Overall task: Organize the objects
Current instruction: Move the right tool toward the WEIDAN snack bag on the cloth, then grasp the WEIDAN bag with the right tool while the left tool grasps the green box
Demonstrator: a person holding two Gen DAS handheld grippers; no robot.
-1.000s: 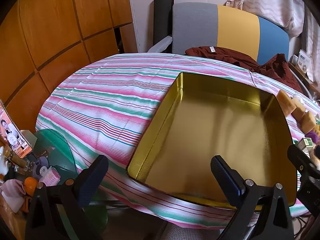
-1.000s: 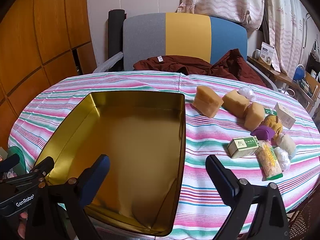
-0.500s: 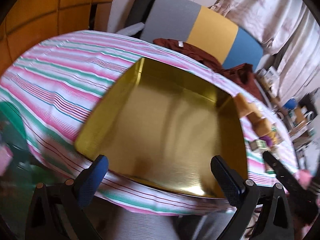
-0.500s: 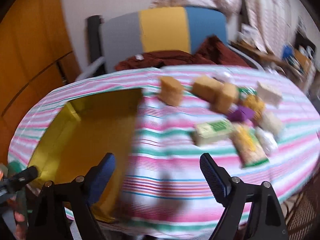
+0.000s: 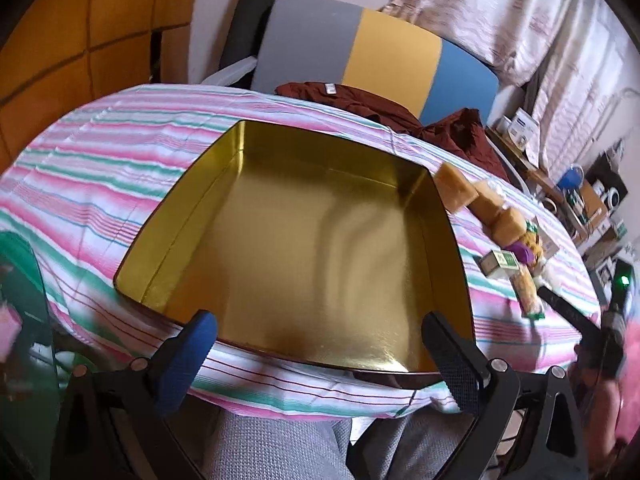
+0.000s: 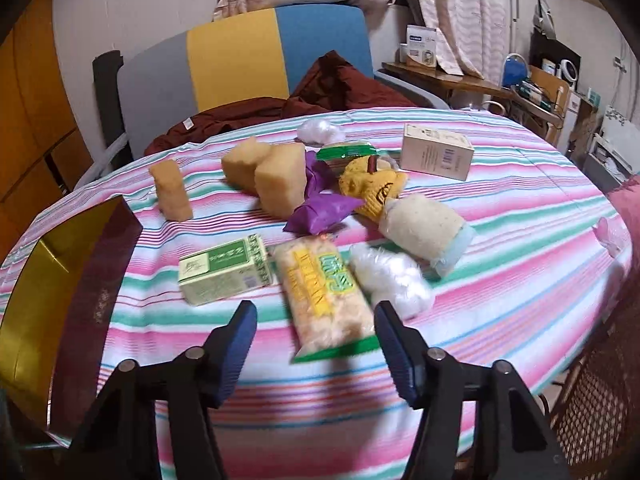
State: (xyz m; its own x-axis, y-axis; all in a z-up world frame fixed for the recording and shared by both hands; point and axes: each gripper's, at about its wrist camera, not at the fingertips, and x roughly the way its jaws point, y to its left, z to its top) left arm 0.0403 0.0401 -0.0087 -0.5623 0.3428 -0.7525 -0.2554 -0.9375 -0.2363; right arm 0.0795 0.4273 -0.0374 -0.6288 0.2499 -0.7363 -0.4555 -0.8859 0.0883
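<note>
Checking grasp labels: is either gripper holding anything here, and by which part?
Nothing is held. The left gripper is open above the gold tin; the right gripper is closing short of the snack packet.

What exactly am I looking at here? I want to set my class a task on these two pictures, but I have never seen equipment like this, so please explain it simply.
There is no robot. A person holds a hand tool in each hand, each with two padded fingers and a wide-angle camera looking along them.

One picture comes from the left gripper. Its jaws stand wide open with nothing between them, above a big empty gold tin on a striped tablecloth.

The other comes from the right gripper. Its jaws are closing, pointed at a snack packet that lies partly between the tips, not yet gripped.

Around the packet lie a green box, a purple wrapper, tan sponge blocks, a white box and a white plastic bundle. Nothing is held yet.
</note>
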